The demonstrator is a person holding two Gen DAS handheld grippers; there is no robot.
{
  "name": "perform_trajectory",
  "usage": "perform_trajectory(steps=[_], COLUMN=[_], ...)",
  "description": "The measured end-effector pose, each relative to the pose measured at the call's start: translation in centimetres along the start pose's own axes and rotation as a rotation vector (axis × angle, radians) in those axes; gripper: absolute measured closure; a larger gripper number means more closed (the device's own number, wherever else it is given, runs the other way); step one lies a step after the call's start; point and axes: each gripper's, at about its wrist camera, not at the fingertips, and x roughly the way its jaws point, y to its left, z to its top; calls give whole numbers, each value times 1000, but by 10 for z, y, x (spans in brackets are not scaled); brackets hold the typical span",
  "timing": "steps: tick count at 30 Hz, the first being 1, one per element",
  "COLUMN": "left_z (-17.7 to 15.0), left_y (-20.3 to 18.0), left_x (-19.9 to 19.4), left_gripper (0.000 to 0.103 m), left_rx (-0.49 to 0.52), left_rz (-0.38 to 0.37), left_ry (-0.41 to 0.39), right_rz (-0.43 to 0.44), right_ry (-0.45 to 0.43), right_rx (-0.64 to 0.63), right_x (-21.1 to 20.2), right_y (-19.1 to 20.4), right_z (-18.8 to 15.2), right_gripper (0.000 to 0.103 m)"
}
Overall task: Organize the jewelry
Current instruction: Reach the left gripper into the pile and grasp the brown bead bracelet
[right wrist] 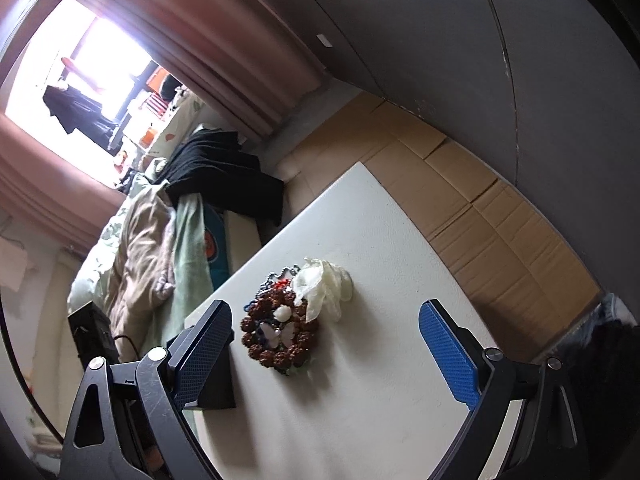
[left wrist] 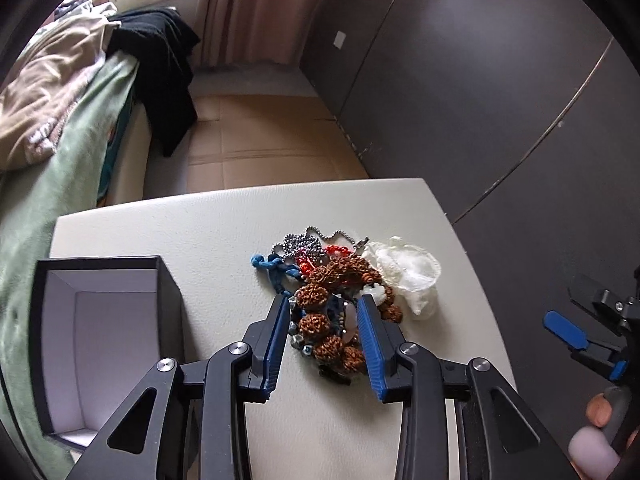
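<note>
Jewelry pile, tangled, at pickup

Left gripper (left wrist: 324, 322): fingers spread, straddling the near end of the jewelry heap (left wrist: 328, 300), not visibly clamped on anything.
Right gripper (right wrist: 324, 344): fingers wide apart, held off above the table (right wrist: 360, 420), well clear of the heap.
Heap: brown knobbly seed beads, silver ball chain, blue cord, red beads, a pale butterfly piece; it lies mid-table toward the far right edge, touching a crumpled white pouch (left wrist: 408, 276).
Box (left wrist: 100, 344): black, open, white-lined, at the near left corner.
Risk: closing here likely lifts several knotted strands together, dragging the pouch or dropping pieces short of the box.
</note>
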Motion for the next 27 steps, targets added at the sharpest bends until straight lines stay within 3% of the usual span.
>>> perform_trajectory(steps=[6, 7, 8, 10, 19, 24, 27], left_z=[-3, -4, -4, -4, 7, 10, 12], left_y=[1, 1, 2, 3, 8, 7, 10], left_x=[24, 26, 27, 28, 7, -10, -18], left_gripper=[67, 68, 81, 83, 83, 84, 84], left_rx=[11, 16, 16, 12, 14, 19, 4], left_rz=[34, 38, 38, 26, -45, -87, -111], left_ry=[48, 47, 47, 48, -14, -55, -70], right_rz=[-38, -44, -48, -49, -41, -33, -31], right_ry=[35, 41, 50, 68, 150, 171, 196], right_rx=[-18, -16, -12, -8, 8, 11, 3], right_x=[21, 25, 30, 41, 89, 108, 119], right_y=[7, 7, 7, 8, 8, 9, 10], right_z=[2, 3, 4, 5, 4, 2, -2], right_gripper=[7, 7, 7, 8, 39, 46, 67])
